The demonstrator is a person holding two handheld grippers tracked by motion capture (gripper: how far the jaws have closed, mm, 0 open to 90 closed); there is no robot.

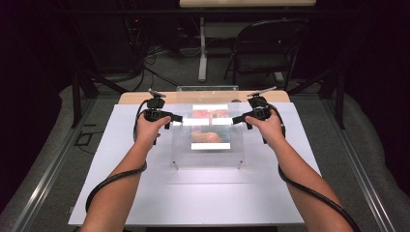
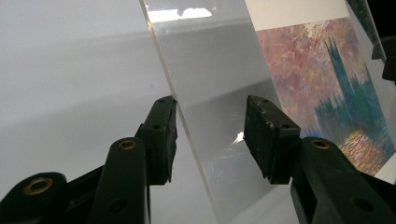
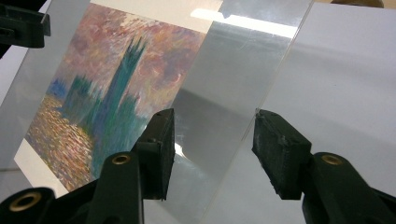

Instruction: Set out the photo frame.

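A clear acrylic sheet lies flat over a painted print of towers and water, at the middle of the white tabletop. My left gripper is open at the sheet's left edge. In the left gripper view that left gripper has the sheet edge running between its jaws, apart from both pads, with the print beyond. My right gripper is open at the right edge. In the right gripper view this gripper straddles the sheet edge the same way, beside the print.
Two small posts stand under the sheet's near corners. A second clear plate stands at the table's far edge. Beyond the table are a folding chair and a white table leg. Cables trail from both grippers along the forearms.
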